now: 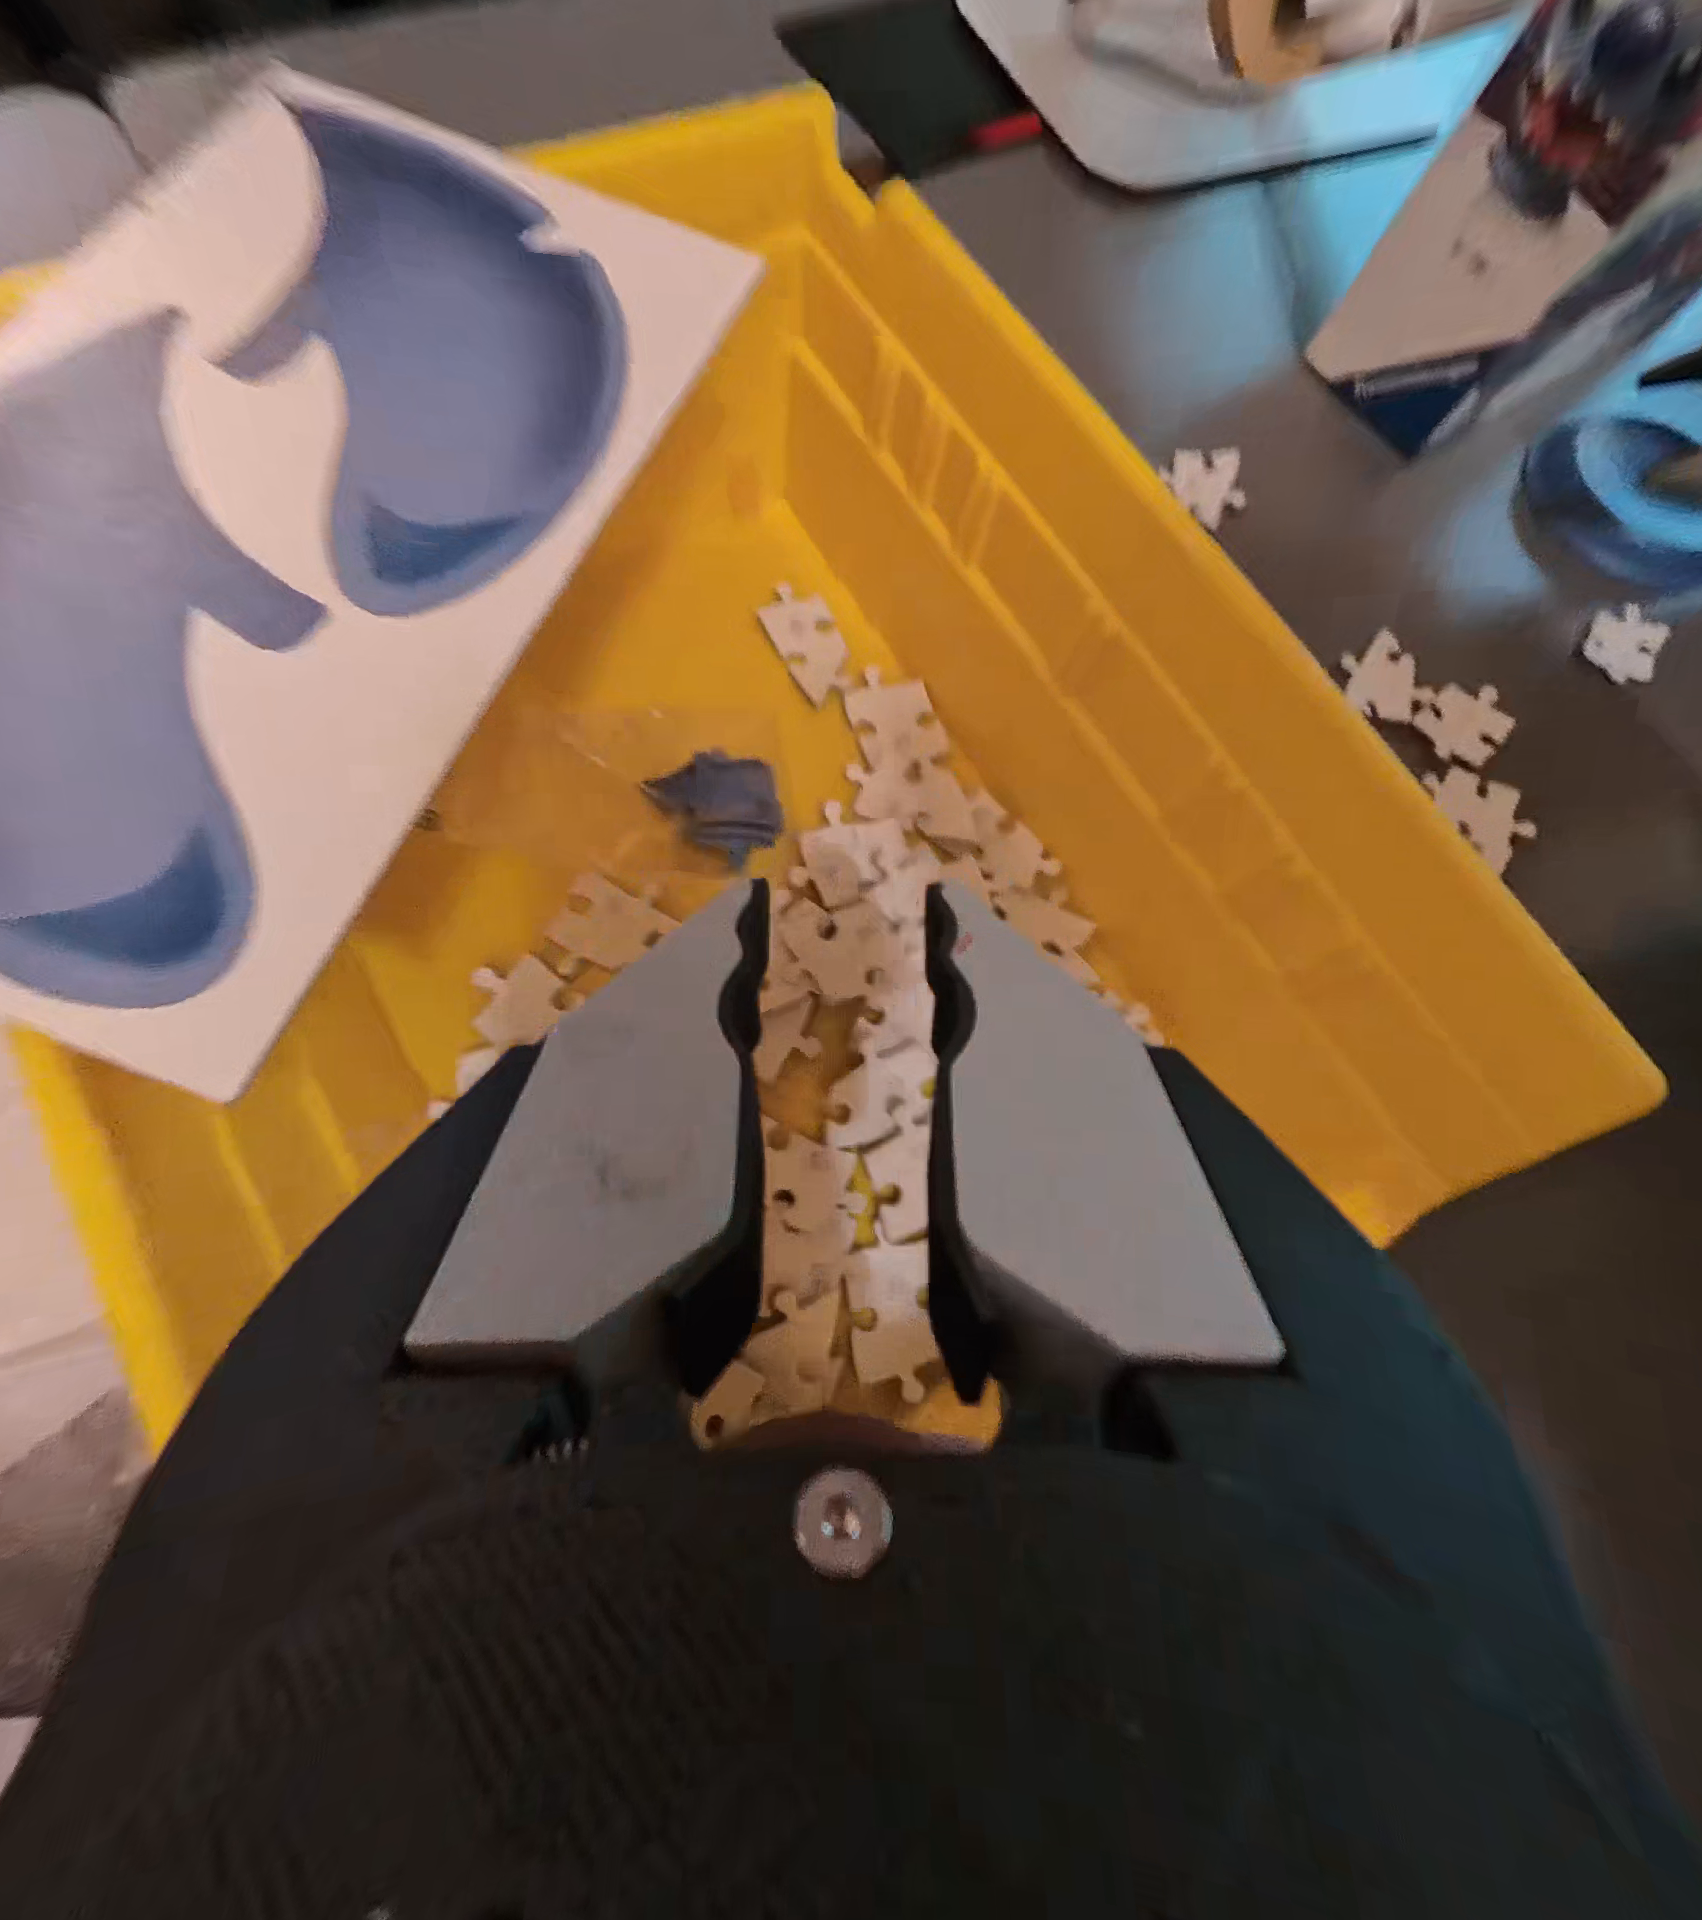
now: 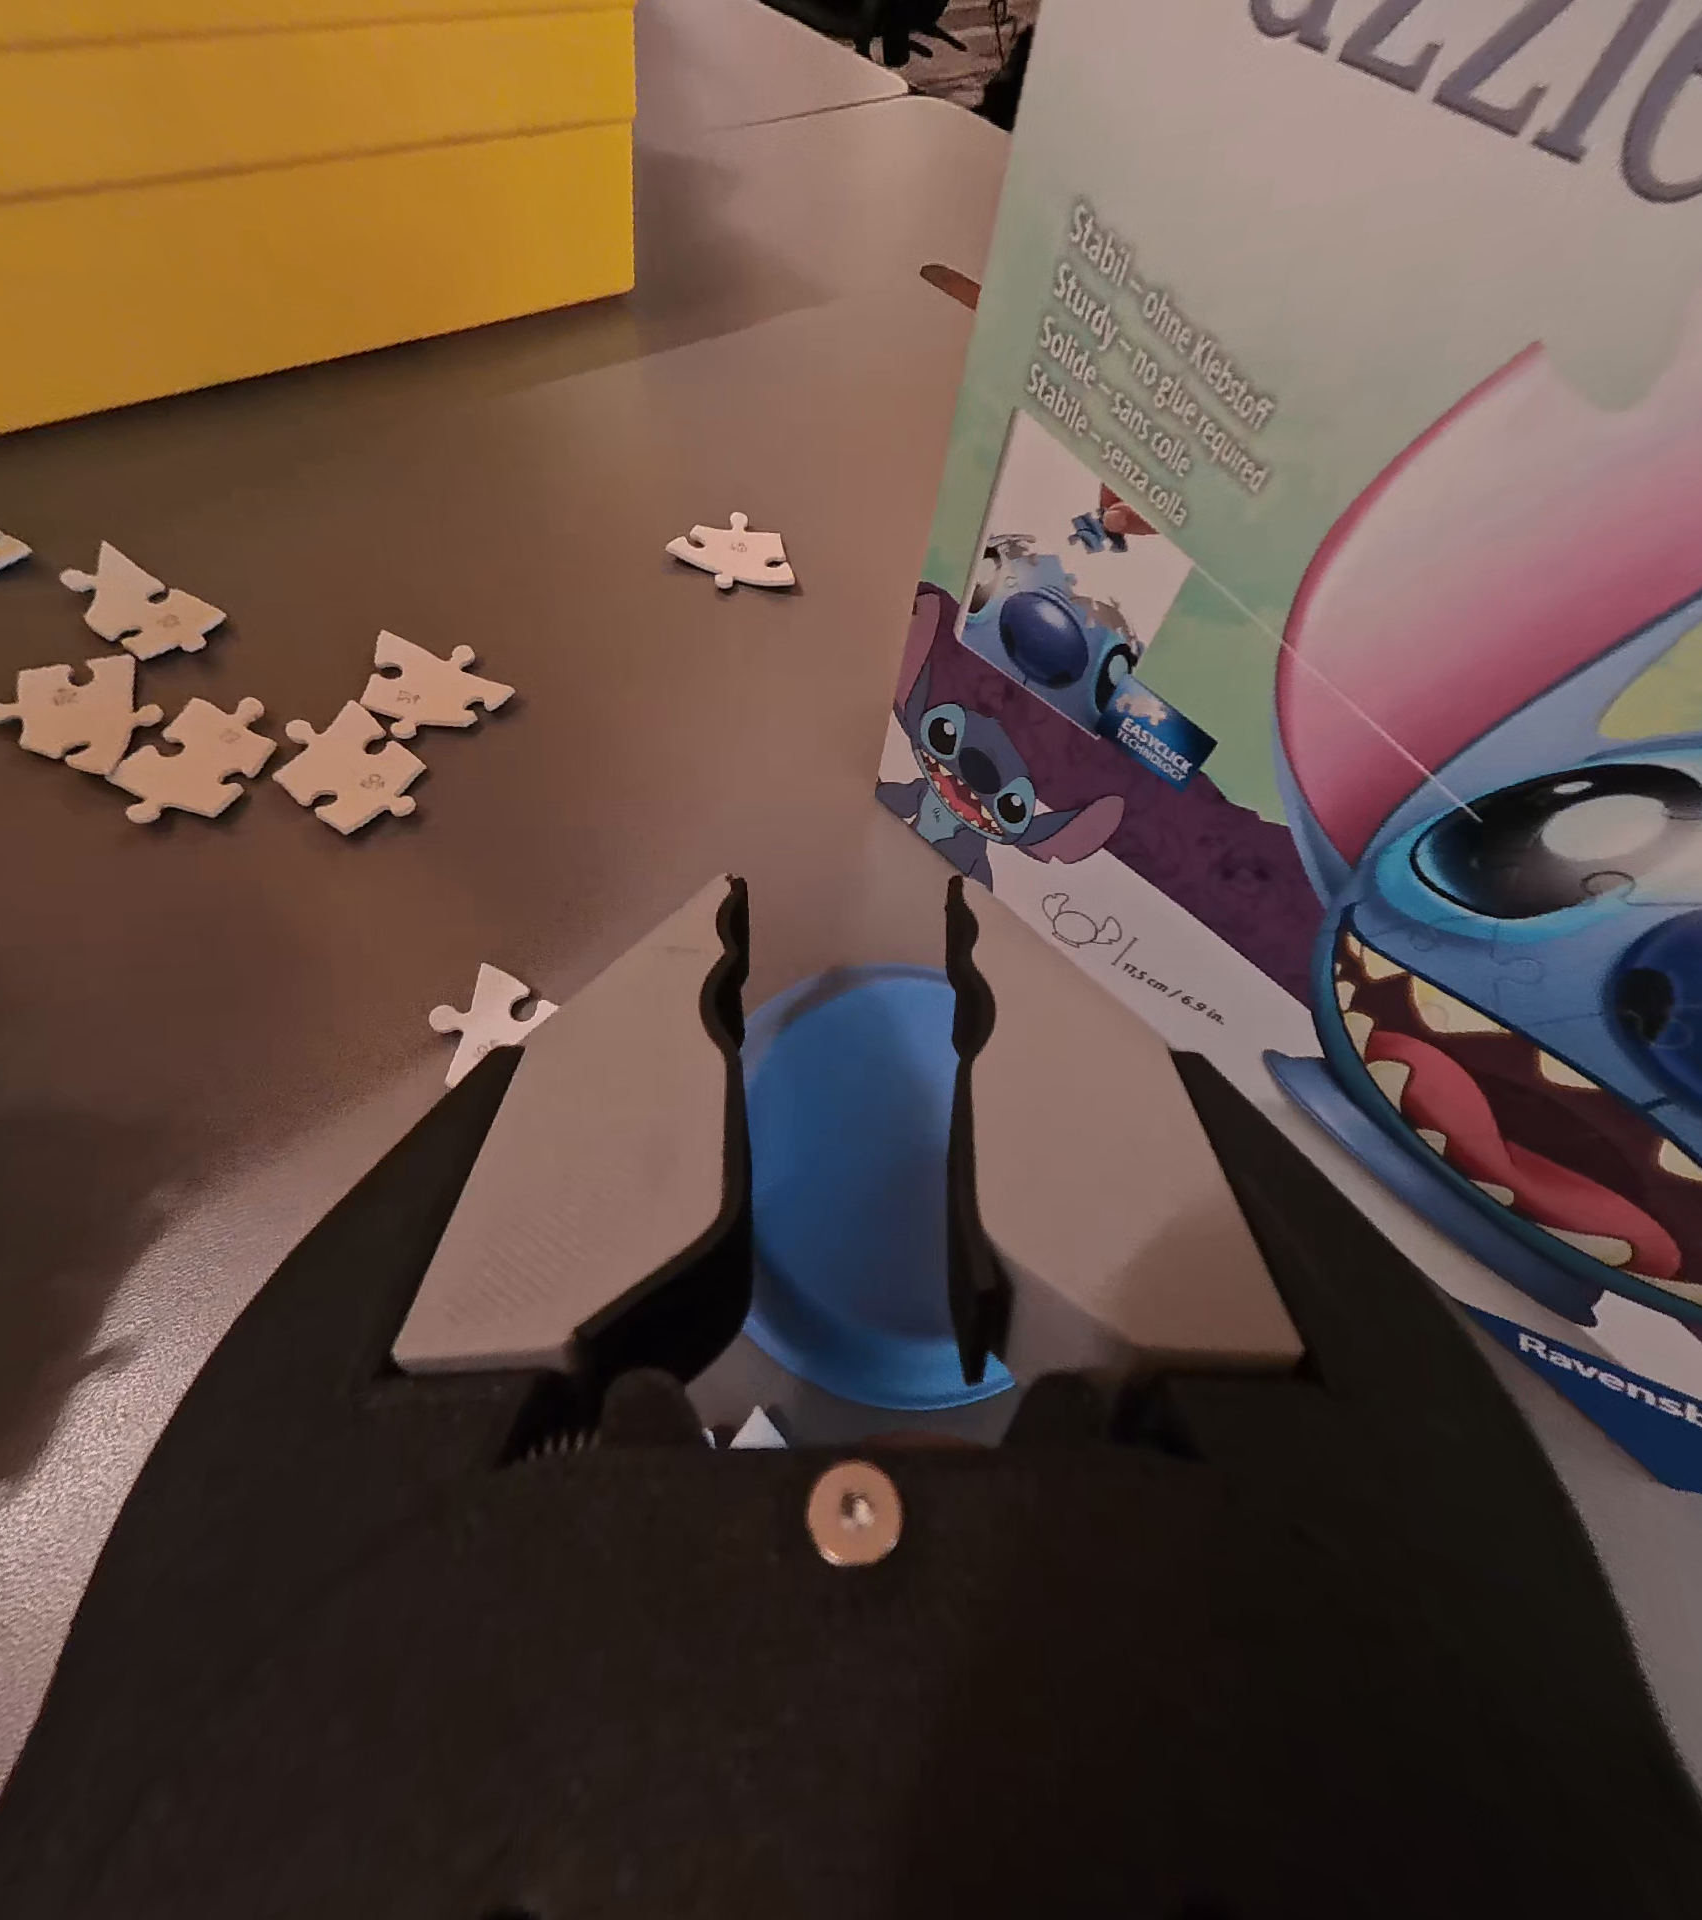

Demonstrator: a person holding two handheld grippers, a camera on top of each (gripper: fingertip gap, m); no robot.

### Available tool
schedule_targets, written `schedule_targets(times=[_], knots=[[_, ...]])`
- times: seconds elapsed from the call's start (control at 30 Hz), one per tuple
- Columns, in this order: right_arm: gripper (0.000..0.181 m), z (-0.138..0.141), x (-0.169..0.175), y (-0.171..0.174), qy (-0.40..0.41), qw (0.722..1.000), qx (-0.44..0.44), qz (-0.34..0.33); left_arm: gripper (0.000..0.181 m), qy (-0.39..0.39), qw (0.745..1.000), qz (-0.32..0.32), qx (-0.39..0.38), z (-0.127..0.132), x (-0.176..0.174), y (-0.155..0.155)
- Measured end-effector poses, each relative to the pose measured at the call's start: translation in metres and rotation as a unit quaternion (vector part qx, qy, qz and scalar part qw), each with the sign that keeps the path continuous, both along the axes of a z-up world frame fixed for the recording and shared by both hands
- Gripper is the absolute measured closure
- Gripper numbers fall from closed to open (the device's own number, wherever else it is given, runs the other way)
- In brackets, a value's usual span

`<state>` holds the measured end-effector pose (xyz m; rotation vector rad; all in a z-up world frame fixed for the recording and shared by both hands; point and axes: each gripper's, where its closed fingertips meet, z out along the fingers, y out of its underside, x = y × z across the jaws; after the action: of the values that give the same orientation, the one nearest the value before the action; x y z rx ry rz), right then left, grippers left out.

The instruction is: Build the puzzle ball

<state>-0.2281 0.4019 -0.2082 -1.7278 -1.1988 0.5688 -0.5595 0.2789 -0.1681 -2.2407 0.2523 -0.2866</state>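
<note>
The left gripper (image 1: 842,904) hung over the yellow bin (image 1: 1086,665), its jaws parted with a clear gap between them and nothing gripped; through that gap showed a heap of pale puzzle pieces (image 1: 878,831) lying face down on the bin floor. At about ten o'clock from the fingertips a white card (image 1: 618,343) printed with blue ear-like shapes leaned across the bin's far side, and at eleven o'clock, just beyond the tips, a small dark blue piece (image 1: 717,800) lay in a clear wrapper. More loose pieces (image 1: 1429,717) were scattered on the grey table (image 1: 1294,416) at two o'clock, outside the bin wall, near a blue ring-shaped stand (image 1: 1636,520) blurred at the frame's right edge. In the right wrist view, the right gripper (image 2: 847,904) was likewise open, its fingers on either side of a round blue plastic part (image 2: 847,1164) that sat low between them; whether the pads touched it could not be told. The puzzle box (image 2: 1346,520), printed with a blue cartoon creature, stood upright at one to three o'clock, just beside the right finger. A group of face-down pieces (image 2: 203,717) lay on the table at ten o'clock, a single one (image 2: 738,553) at twelve, and another (image 2: 488,1018) was partly hidden behind the left finger.
</note>
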Motion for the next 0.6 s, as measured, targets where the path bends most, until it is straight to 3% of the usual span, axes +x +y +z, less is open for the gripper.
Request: schedule_targets(times=[0.07,0.23,0.43,0.53,0.6], knots=[[0.146,0.000,0.000,0.000,-0.001,1.000,0.000,0.000,0.151,0.003,0.999,-0.025,-0.044,-0.012,0.010,-0.001],[0.147,-0.001,-0.001,-0.002,-0.009,1.000,0.011,0.002,0.153,0.106,0.988,-0.028,-0.107,-0.036,-0.004,0.010],[0.148,0.002,0.001,0.000,0.006,1.000,0.004,-0.004,0.159,0.116,0.964,-0.099,-0.220,-0.063,0.015,0.003],[0.148,0.002,0.001,0.001,0.006,1.000,0.005,-0.004,0.175,0.165,0.956,-0.081,-0.230,-0.073,0.001,0.015],[0.148,0.001,0.000,0.000,0.002,1.000,0.006,-0.004,0.173,0.170,0.952,-0.081,-0.240,-0.072,-0.004,0.017]])
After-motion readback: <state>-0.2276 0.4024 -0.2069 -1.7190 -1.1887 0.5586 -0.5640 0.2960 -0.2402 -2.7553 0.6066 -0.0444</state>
